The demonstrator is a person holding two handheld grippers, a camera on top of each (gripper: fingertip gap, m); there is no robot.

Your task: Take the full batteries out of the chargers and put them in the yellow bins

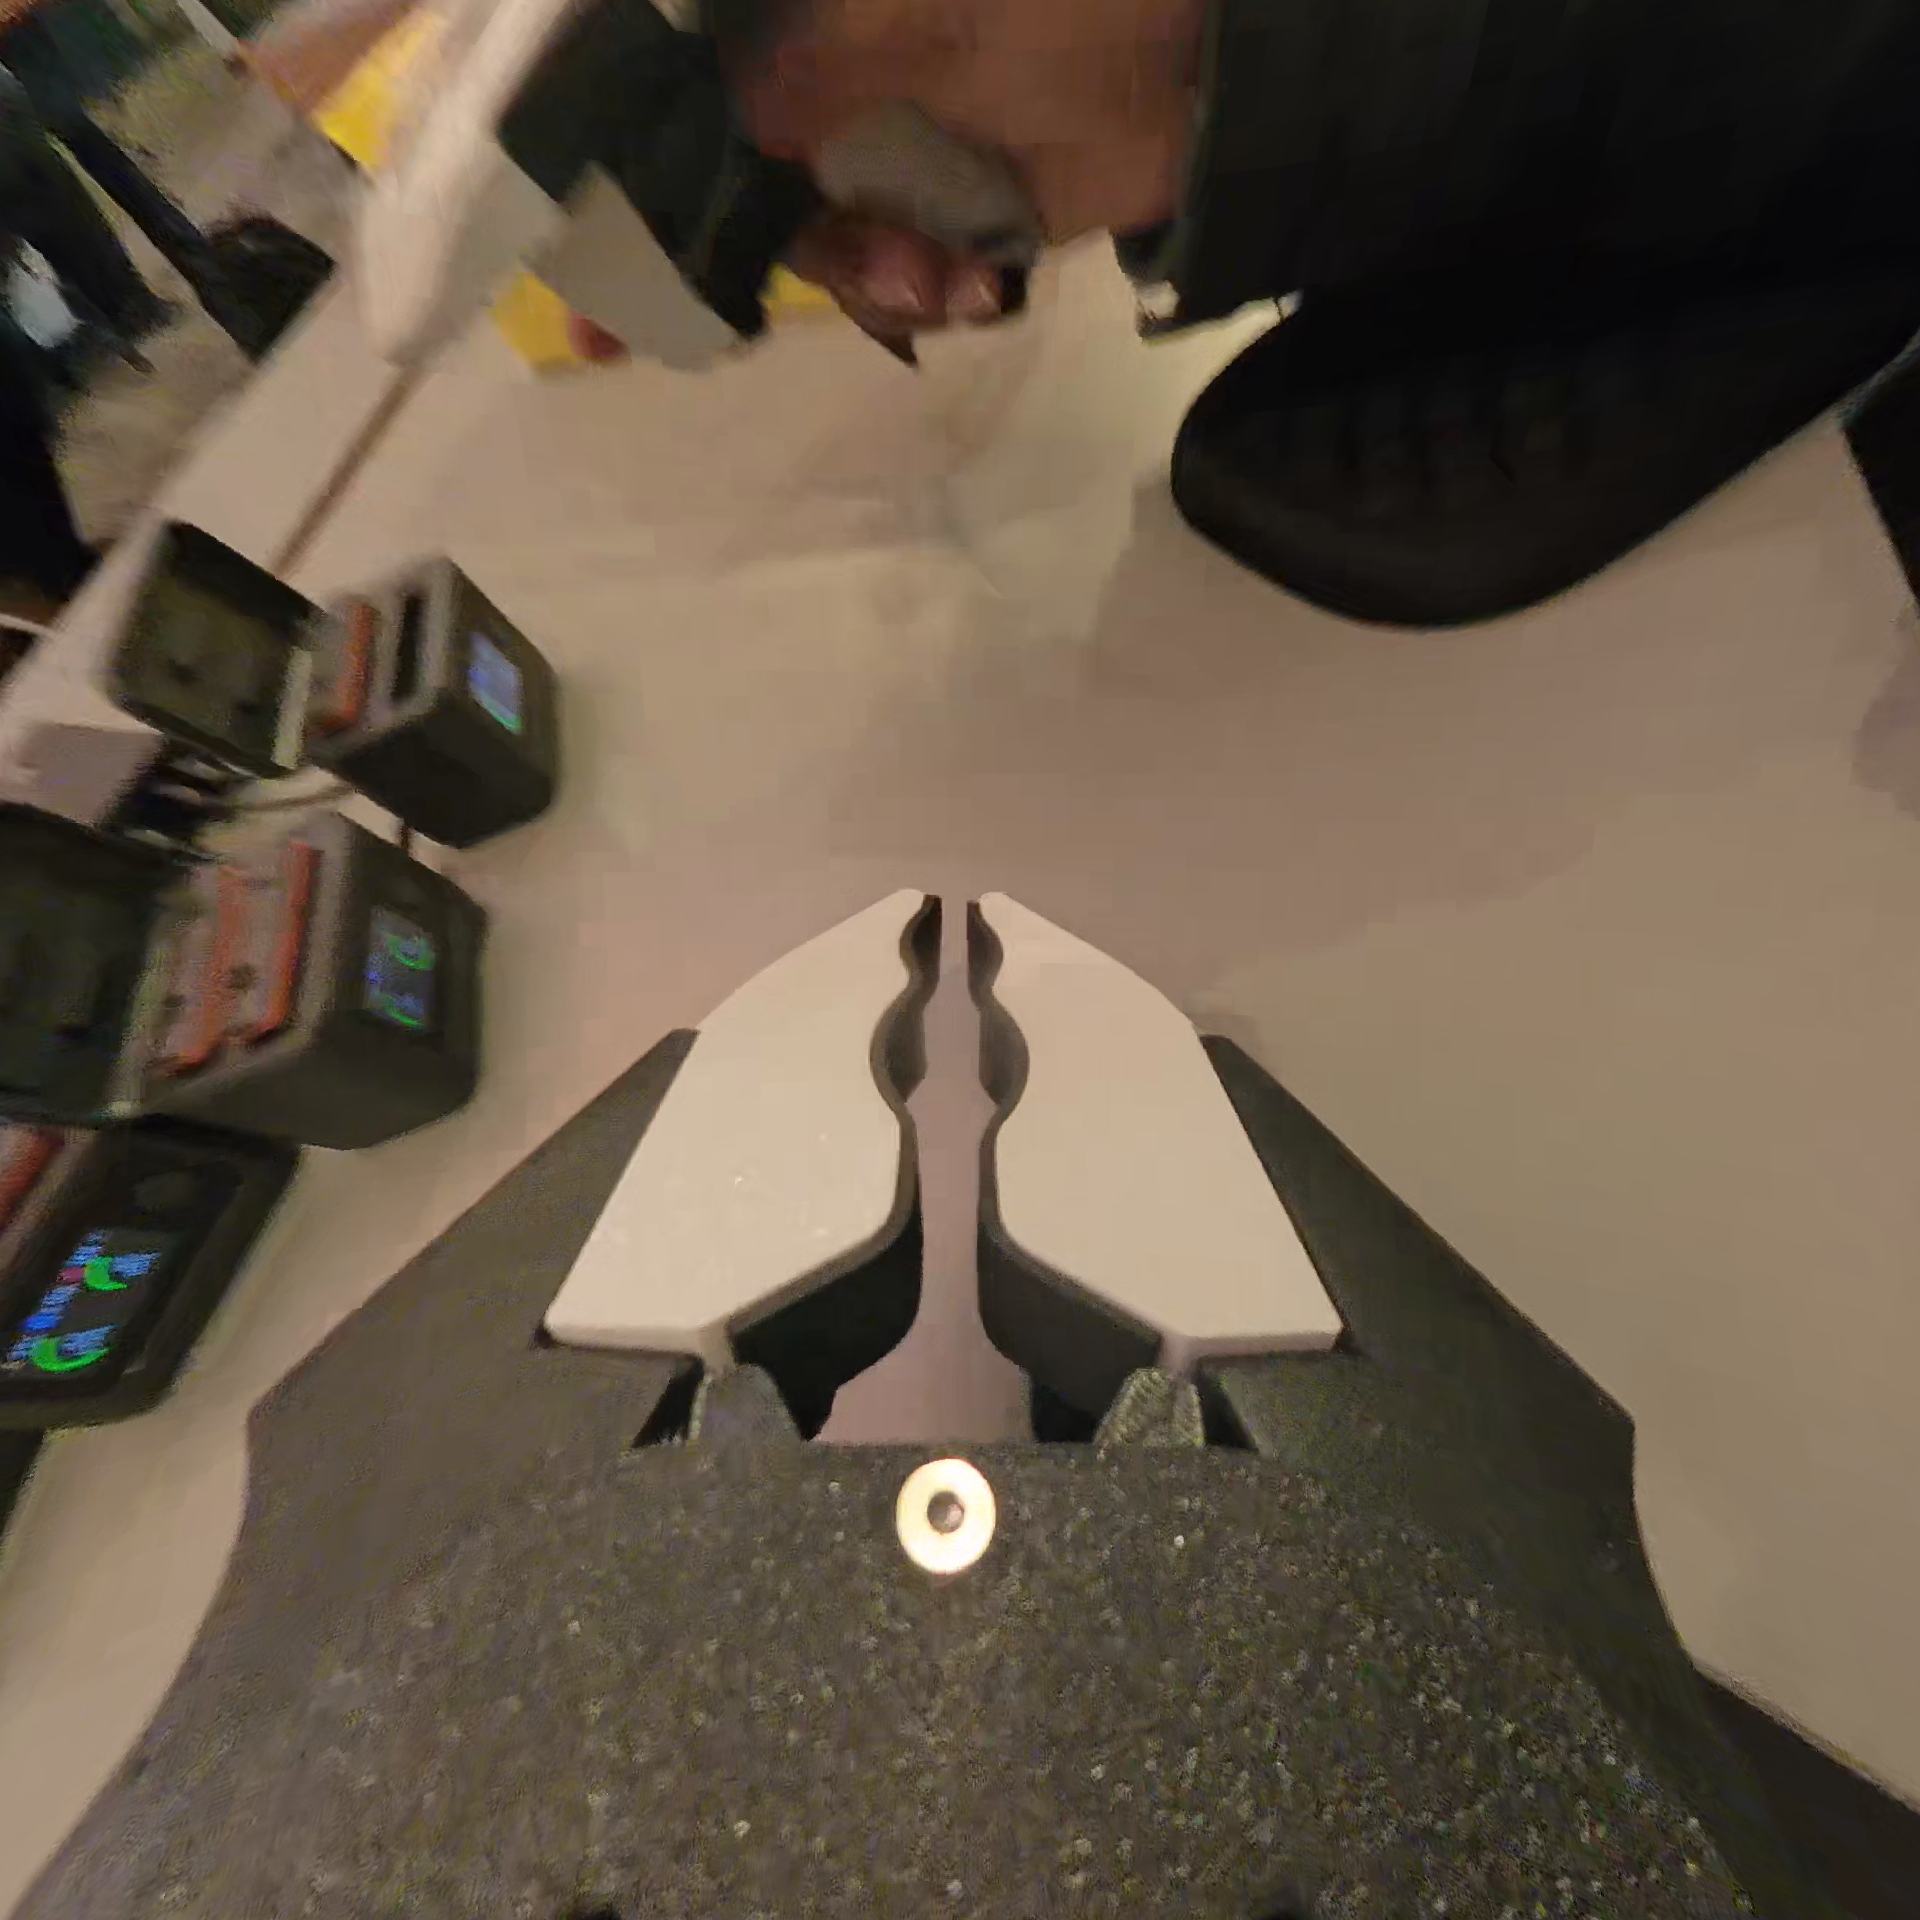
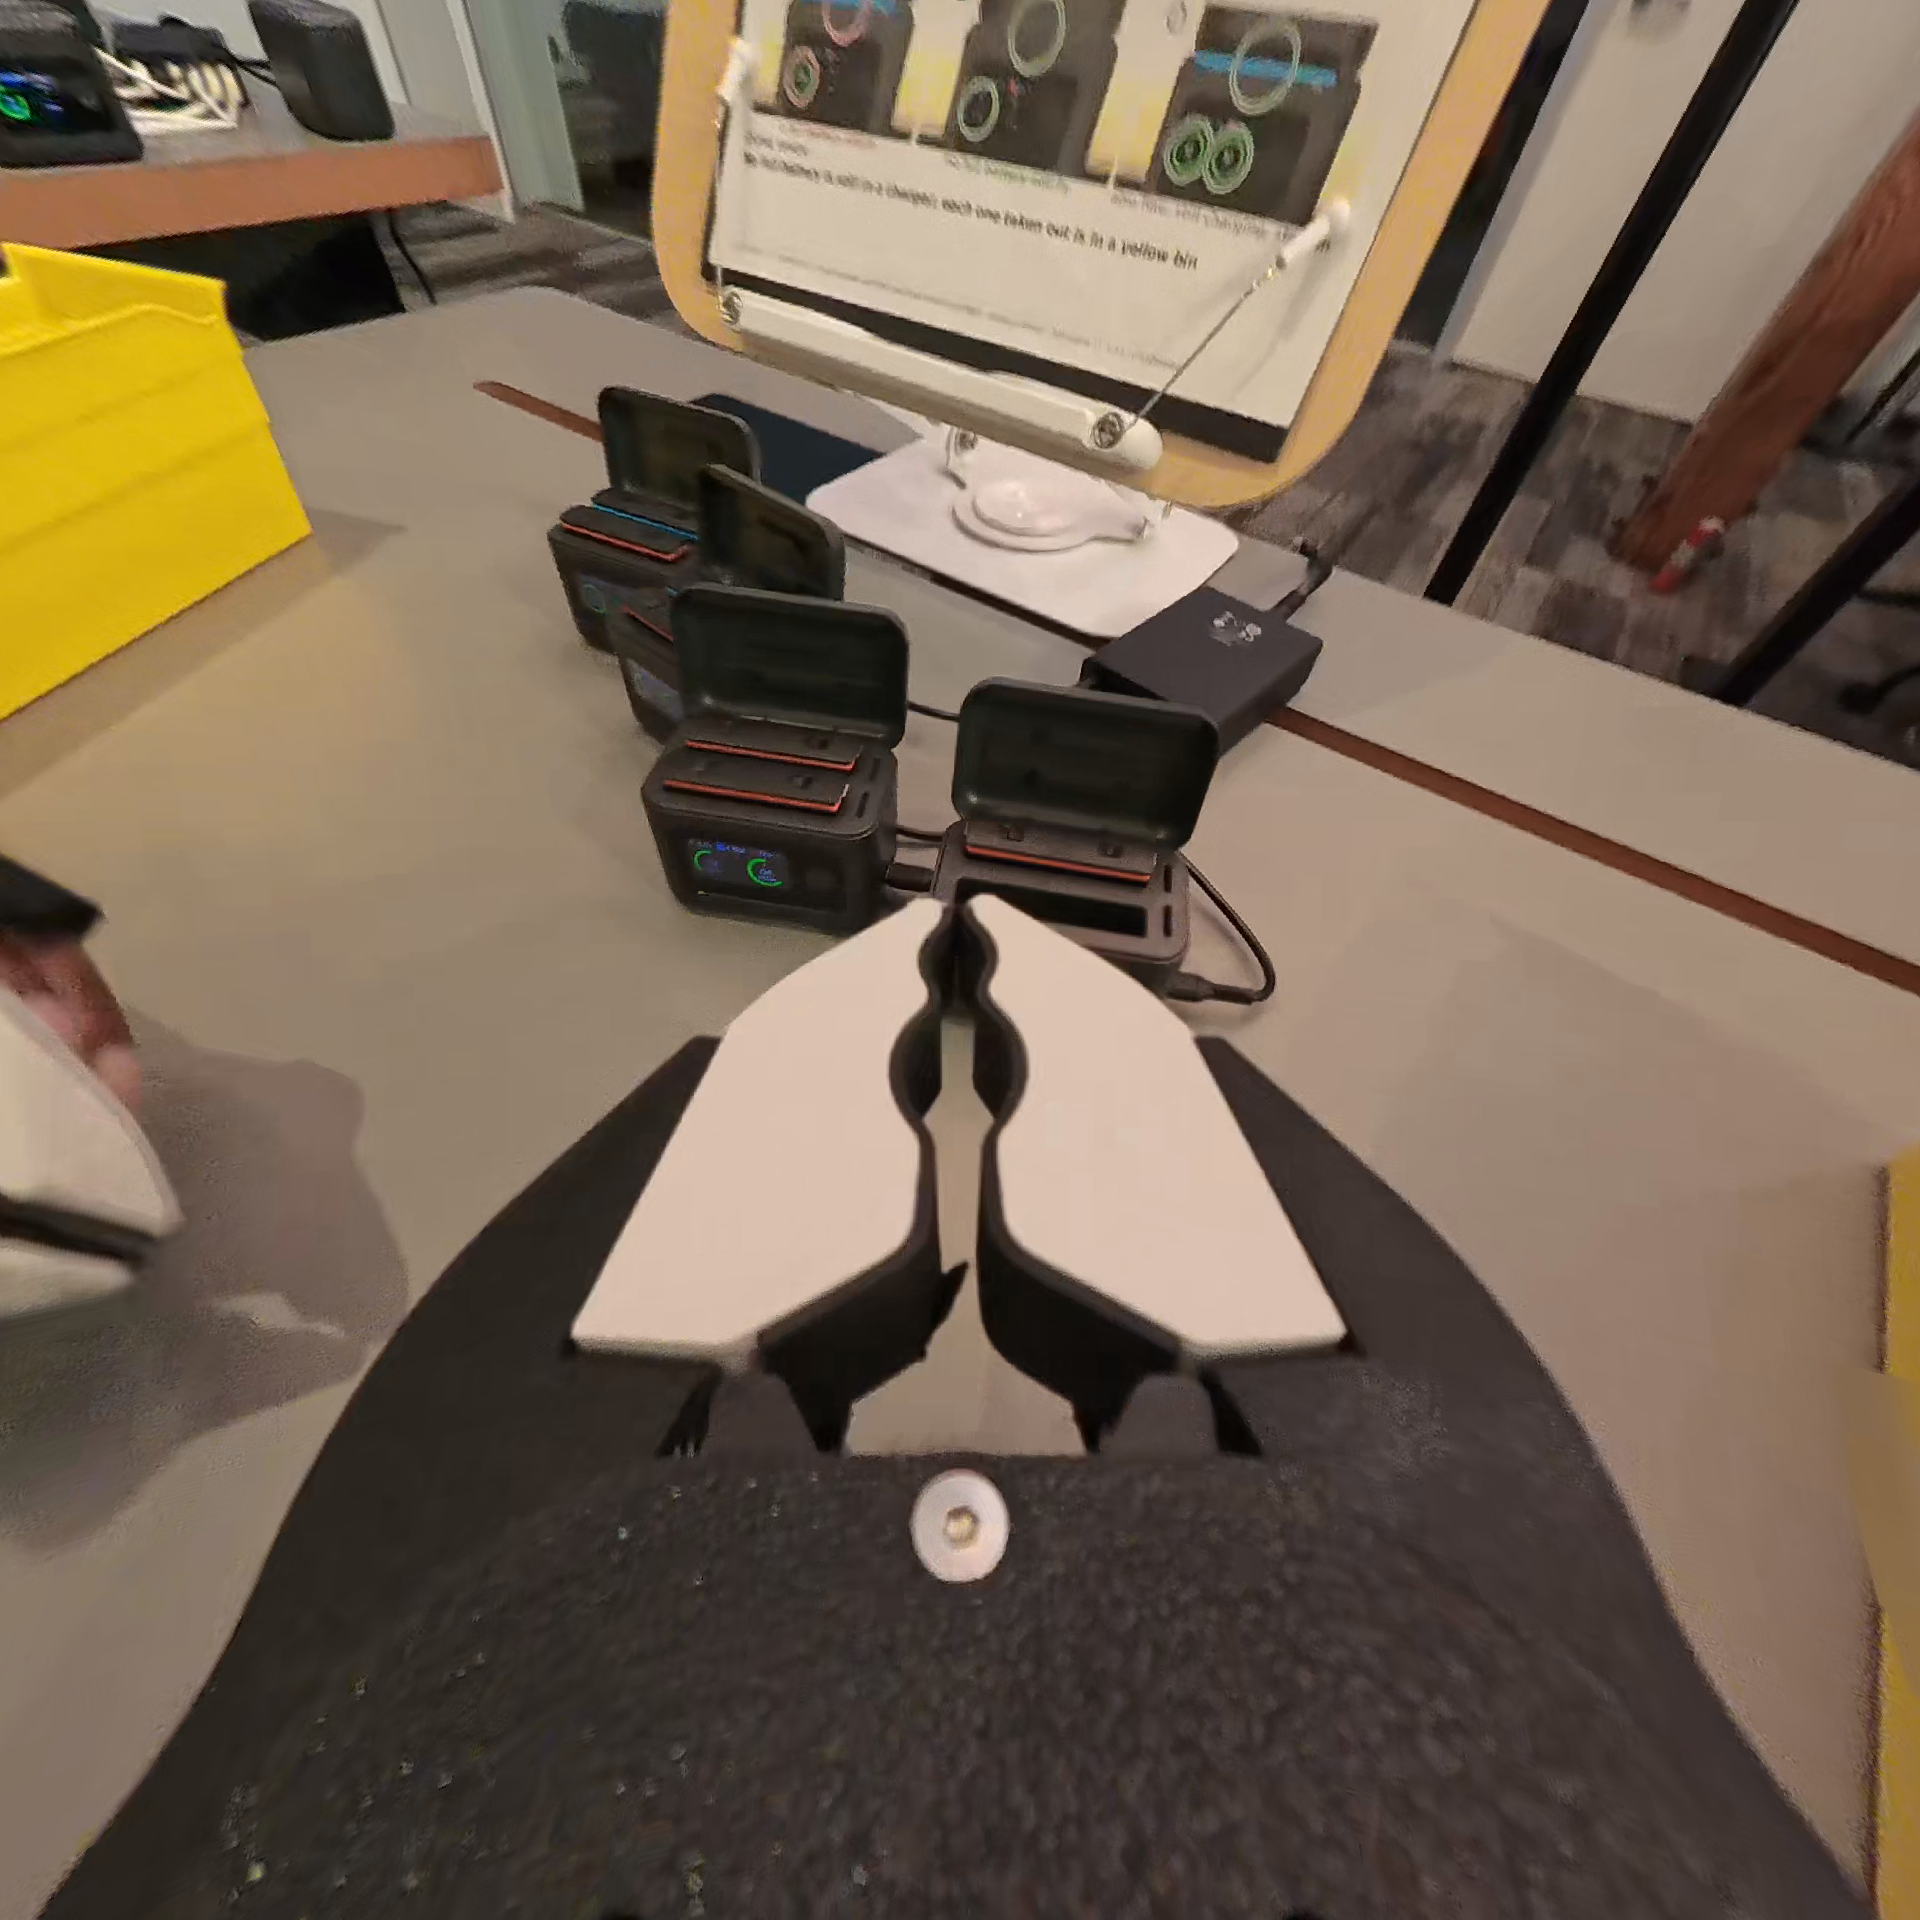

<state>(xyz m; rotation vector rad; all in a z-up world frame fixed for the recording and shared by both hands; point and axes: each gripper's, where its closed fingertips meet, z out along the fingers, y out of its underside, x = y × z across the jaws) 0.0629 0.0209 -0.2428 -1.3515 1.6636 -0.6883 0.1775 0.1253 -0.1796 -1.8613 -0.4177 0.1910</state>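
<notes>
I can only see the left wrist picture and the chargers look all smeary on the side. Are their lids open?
Observer: Yes. In the right wrist view all four chargers have lids flipped up; the nearest charger holds one orange-edged battery, with an empty slot in front.
Operator: Where's a yellow bin?
Observer: A big yellow bin sits on the table left of the chargers.
Operator: Is the right gripper holding anything?
Observer: No. The right gripper is shut and empty, its tips pointing at that nearest charger.
</notes>
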